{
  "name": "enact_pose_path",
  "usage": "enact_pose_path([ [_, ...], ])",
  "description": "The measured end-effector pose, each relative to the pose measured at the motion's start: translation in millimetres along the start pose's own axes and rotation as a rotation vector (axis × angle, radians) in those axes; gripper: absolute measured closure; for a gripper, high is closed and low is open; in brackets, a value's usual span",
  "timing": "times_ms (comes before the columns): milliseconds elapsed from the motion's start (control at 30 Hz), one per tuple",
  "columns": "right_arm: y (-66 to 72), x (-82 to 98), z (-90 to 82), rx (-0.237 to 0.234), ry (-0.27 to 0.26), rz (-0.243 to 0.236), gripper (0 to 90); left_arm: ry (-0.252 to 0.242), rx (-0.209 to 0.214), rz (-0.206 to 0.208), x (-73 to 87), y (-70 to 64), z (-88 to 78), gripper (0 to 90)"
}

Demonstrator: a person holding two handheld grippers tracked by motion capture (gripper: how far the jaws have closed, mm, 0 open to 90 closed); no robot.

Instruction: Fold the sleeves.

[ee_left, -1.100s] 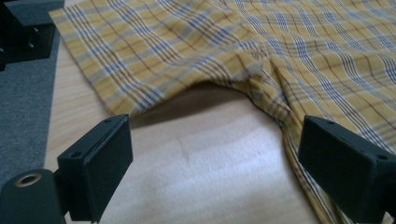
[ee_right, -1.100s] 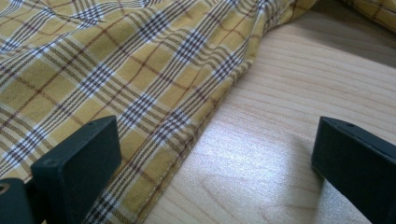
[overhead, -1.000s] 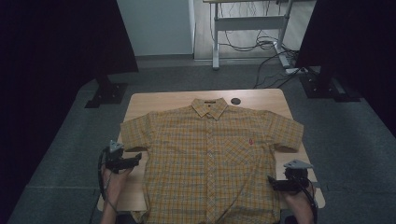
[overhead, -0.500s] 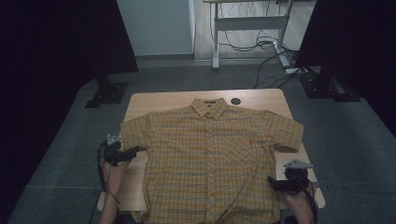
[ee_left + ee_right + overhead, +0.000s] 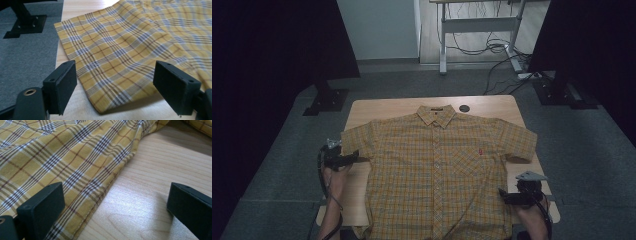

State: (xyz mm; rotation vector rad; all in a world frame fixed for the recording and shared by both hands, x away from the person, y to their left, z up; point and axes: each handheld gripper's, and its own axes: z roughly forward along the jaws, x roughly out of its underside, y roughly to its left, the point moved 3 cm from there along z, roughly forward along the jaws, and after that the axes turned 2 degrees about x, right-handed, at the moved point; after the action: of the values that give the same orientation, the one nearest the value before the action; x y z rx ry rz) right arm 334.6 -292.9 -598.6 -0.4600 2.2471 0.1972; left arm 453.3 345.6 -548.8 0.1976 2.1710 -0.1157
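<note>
Shirt: the yellow plaid shirt [image 5: 439,170] lies flat and face up on the wooden table [image 5: 382,107], collar at the far side, hem toward me; I place everything else from it.
Left gripper: my left gripper [image 5: 353,159] sits at the shirt's left sleeve [image 5: 105,57], just below the cuff. Its 2 jaws stand apart and have just been closing in; the sleeve's lower corner lies between them, with no pad pressing on it yet.
Right gripper: my right gripper [image 5: 503,196] rests at the shirt's right side seam [image 5: 110,180], near the hem. Its 2 jaws are wide apart, 1 over the cloth and 1 over bare wood, holding nothing.
Step in hand: I judge this to be taking hold of the left sleeve for a fold inward.
Doing it well: I would slide the lower jaw under the raised sleeve corner, catch both layers well inside the hem, then clamp before lifting.
Risk: a shallow pinch may slip; dragging would wrinkle the body.
</note>
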Motion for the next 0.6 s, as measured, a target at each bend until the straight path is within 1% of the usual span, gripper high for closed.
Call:
enact_pose_path([
  [100,0.0,0.0,0.0,0.0,0.0,0.0,0.9,0.003,-0.014,-0.012,1.3,2.7,7.2,22.7],
  [300,0.0,0.0,0.0,0.0,0.0,0.0,0.9,0.048,-0.079,-0.015,7.0,6.4,21.7,29.0],
  [333,0.0,0.0,0.0,0.0,0.0,0.0,0.9,0.056,-0.08,-0.019,8.1,6.6,23.3,30.1],
  [400,0.0,0.0,0.0,0.0,0.0,0.0,0.9,0.053,-0.07,-0.038,8.5,6.9,23.8,33.4],
  [500,0.0,0.0,0.0,0.0,0.0,0.0,0.9,0.047,-0.068,-0.039,8.7,3.6,23.2,39.3],
  [533,0.0,0.0,0.0,0.0,0.0,0.0,0.9,0.043,-0.064,-0.037,8.8,1.9,22.8,42.8],
  [600,0.0,0.0,0.0,0.0,0.0,-0.001,0.9,0.036,-0.055,-0.035,8.5,-1.9,22.9,53.7],
])
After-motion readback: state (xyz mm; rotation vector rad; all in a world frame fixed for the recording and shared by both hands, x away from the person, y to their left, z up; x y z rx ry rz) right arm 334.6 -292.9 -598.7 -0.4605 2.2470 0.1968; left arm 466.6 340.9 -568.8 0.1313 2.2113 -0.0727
